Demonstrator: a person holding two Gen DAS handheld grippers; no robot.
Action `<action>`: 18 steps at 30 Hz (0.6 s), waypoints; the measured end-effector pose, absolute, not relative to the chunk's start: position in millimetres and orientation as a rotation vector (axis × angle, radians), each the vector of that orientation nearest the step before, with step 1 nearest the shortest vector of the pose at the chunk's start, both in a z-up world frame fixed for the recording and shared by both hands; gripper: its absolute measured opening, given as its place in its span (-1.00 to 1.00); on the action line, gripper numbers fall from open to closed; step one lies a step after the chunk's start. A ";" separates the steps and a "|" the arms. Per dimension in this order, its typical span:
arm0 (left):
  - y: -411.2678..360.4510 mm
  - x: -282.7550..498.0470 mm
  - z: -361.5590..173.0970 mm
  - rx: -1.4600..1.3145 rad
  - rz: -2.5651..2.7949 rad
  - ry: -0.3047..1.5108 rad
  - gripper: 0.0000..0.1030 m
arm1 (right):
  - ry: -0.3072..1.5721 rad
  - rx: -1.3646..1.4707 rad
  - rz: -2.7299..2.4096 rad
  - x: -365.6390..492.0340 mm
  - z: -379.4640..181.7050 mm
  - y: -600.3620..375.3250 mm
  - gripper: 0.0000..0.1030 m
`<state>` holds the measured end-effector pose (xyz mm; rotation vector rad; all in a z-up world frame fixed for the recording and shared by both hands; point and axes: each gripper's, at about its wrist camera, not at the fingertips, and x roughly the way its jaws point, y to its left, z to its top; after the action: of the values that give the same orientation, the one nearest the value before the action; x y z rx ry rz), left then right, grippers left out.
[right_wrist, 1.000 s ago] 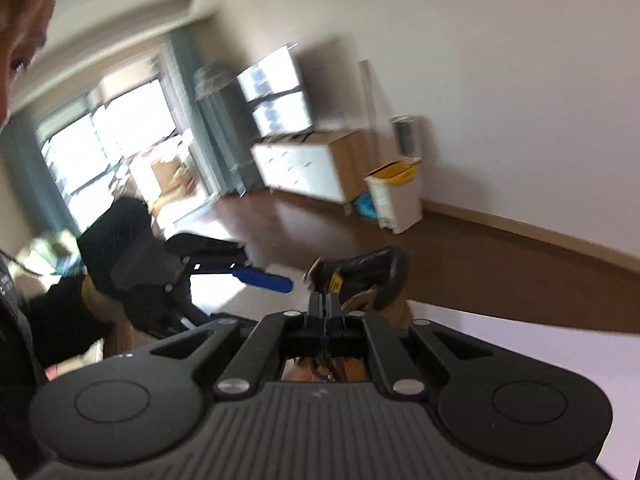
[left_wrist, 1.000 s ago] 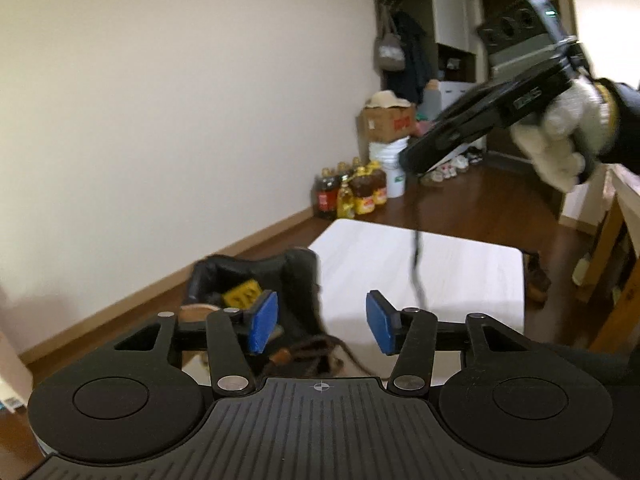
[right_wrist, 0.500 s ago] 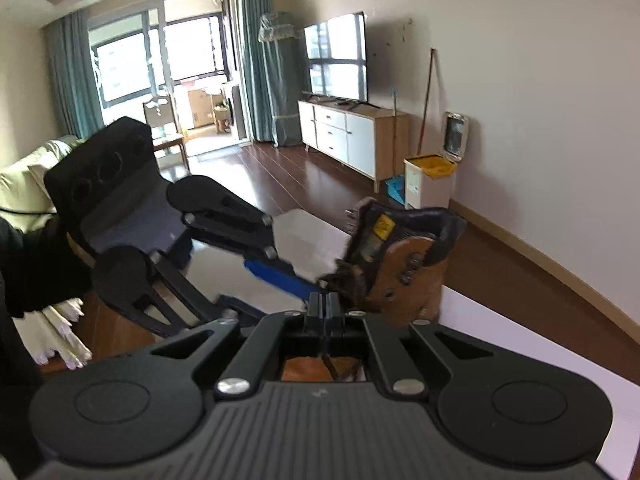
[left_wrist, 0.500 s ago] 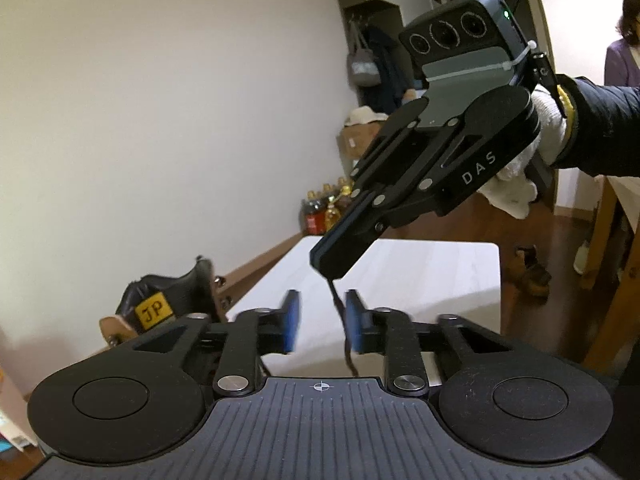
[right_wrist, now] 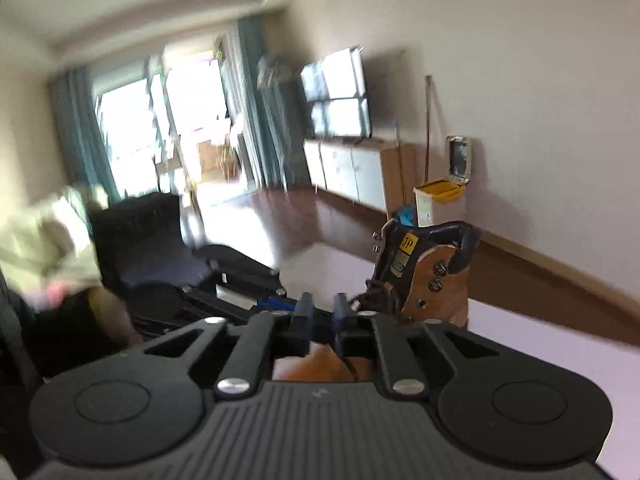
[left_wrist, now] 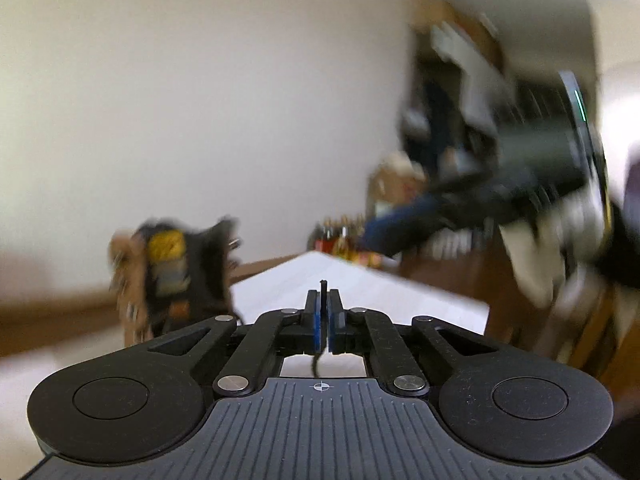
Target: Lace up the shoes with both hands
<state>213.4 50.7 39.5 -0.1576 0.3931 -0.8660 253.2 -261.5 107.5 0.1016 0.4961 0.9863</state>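
- My left gripper (left_wrist: 323, 322) has its blue pads pressed together on the dark shoelace (left_wrist: 322, 287): the stiff tip stands up just above the pads, and the rest hangs down under them.
- My right gripper (right_wrist: 322, 322) is opening. I see a clear gap between its fingers and nothing clamped there. A dark strand (right_wrist: 352, 366) trails just below its right finger, but I cannot tell if it touches.
- The boot (right_wrist: 424, 280) stands upright on the white table (right_wrist: 540, 340). In the right wrist view it sits at about 1 o'clock from my right fingertips, close by. In the left wrist view it is blurred, at about 10 o'clock from my left pads.
- Seen from the left wrist, my right gripper is at about 2 o'clock, a smeared dark shape held by a gloved hand (left_wrist: 560, 240).
- I judge the lace to be thin, soft and limp, so it will sag and swing wherever it is not held. Only the hardened tip should keep its line. The place to hold is just behind that tip, so that a short stiff end points ahead for threading.
- The boot looks stiff and fairly heavy, in brown leather with a padded black collar and metal hooks (right_wrist: 434, 285). It should stay put under a gentle pull, but a hard tug on the lace could tip it.
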 end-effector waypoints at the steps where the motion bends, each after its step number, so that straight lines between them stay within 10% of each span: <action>1: 61.8 213.9 35.0 -0.237 -0.856 0.398 -0.94 | 0.478 0.103 0.979 250.8 102.2 -259.1 -0.67; 18: 119.7 207.4 11.9 -0.714 -0.895 0.430 -0.94 | 0.170 -0.297 1.046 222.8 70.6 -194.0 -0.61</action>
<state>207.4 119.7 11.9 -0.7143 0.4297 -0.8952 222.8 -194.0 70.6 -0.2970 0.1702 1.0457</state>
